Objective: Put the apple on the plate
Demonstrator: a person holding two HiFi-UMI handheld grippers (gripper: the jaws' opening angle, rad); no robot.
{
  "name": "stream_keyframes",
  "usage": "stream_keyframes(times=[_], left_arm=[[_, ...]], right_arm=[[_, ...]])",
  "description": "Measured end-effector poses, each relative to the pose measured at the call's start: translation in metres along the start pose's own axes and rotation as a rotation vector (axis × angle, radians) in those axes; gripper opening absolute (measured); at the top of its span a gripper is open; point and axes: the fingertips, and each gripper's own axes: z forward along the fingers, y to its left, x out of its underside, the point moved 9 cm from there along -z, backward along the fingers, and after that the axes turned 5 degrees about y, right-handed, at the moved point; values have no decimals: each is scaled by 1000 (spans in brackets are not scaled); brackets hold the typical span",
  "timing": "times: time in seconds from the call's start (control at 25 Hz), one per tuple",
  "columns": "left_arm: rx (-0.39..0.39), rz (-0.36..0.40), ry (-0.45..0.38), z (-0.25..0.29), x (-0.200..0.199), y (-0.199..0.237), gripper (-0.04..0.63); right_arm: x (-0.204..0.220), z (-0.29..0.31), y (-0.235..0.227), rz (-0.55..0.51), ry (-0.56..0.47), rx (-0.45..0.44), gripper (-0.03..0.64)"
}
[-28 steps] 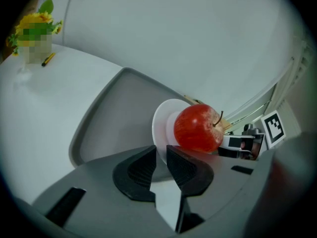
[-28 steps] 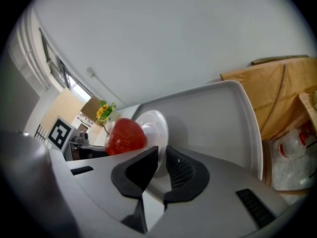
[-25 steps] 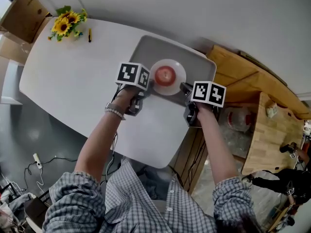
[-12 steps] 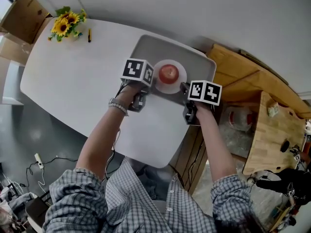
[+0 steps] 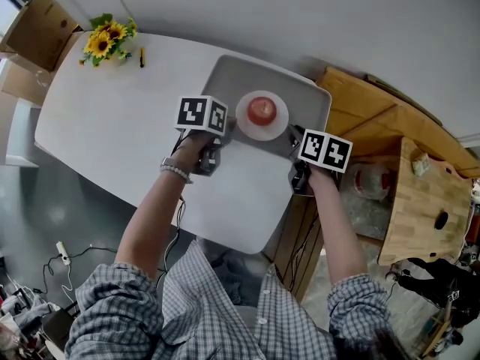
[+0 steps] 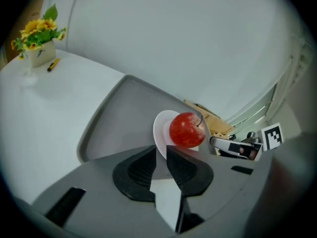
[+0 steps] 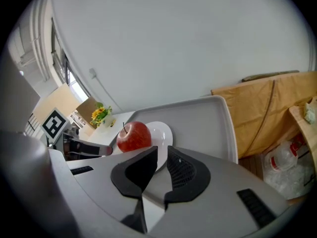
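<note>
white table (image 5: 112, 118) under the grey tray (image 5: 225, 73). left gripper (image 6: 161, 150) at the tray's near edge, left side, jaws almost together and pinching the plate's left rim. right gripper (image 7: 162, 151) at the tray's near edge, right side, jaws likewise nearly closed on the right rim. tray holds only a white plate (image 5: 247, 128), near its front edge. on the plate, about centre: the apple (image 5: 262, 109), red, shiny, pale flecks, thin stem up. sunflowers (image 5: 105, 40) in a small pot, well left of the tray.
</note>
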Motion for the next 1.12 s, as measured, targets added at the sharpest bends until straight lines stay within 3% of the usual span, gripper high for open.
stream_keyframes(times=[0.2,0.4,0.68,0.96,1.12], left_arm=[[-34,169,-132,-43,19,-9,30],[-55,354,-244,-95,47,-23,14],[-28,459,-448,-173,80,-42,11],[-75,527,-550,-229,120,-48,9],[-37,562,-562,-247,138,-60,9]], right_arm=[[12,-39,19,-134,-135,113,41],[36,-82,62,-264,-253,109,32],[61,-138,125,-505,-366,102,32],[75,-178,163,-594,-427,116,32],[79,-197,180,-642,-459,143,32]])
